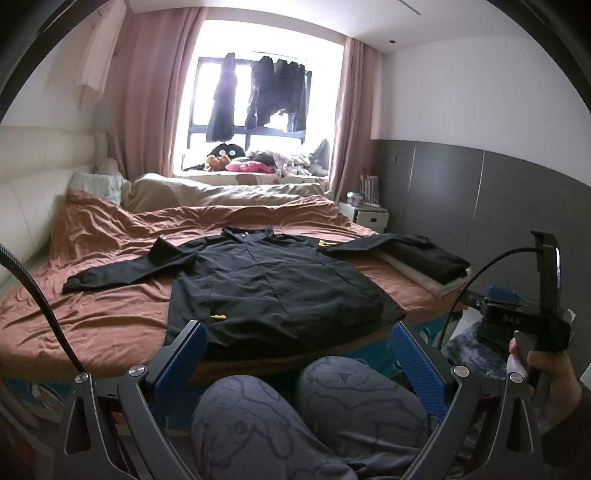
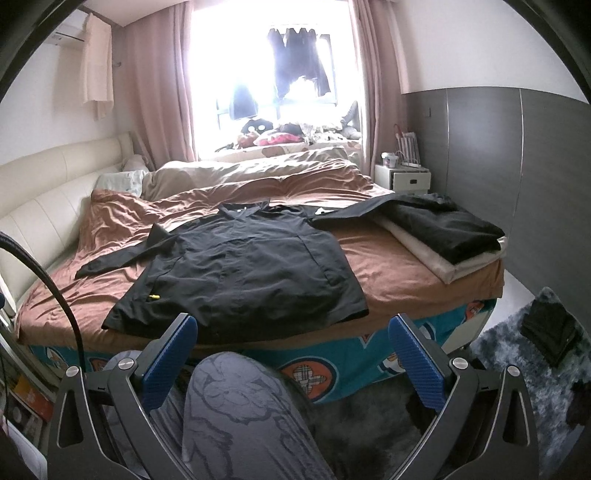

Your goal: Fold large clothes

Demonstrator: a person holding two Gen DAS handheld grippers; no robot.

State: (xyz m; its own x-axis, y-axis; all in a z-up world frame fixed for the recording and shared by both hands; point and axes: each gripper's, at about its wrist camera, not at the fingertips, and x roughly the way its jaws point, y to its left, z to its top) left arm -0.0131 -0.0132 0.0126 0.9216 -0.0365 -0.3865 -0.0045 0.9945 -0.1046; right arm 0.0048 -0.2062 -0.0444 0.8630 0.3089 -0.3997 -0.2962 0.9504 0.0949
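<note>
Both my grippers, left [image 1: 295, 365] and right [image 2: 291, 358], are spread wide, black shirt [image 1: 273, 288] lying collar-away straight ahead at the bed's [image 1: 92, 314] near edge.

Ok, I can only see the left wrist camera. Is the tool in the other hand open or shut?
Observer: The right tool is open and holds nothing.
Operator: What's on the floor past it? That tool blocks my view.
Observer: A grey shaggy rug, with a dark folded bundle lying on it.
Operator: And that pale cloth high on the wall, what's it hanging from?
Observer: It hangs over a white air conditioner; the cloth covers its right end.
</note>
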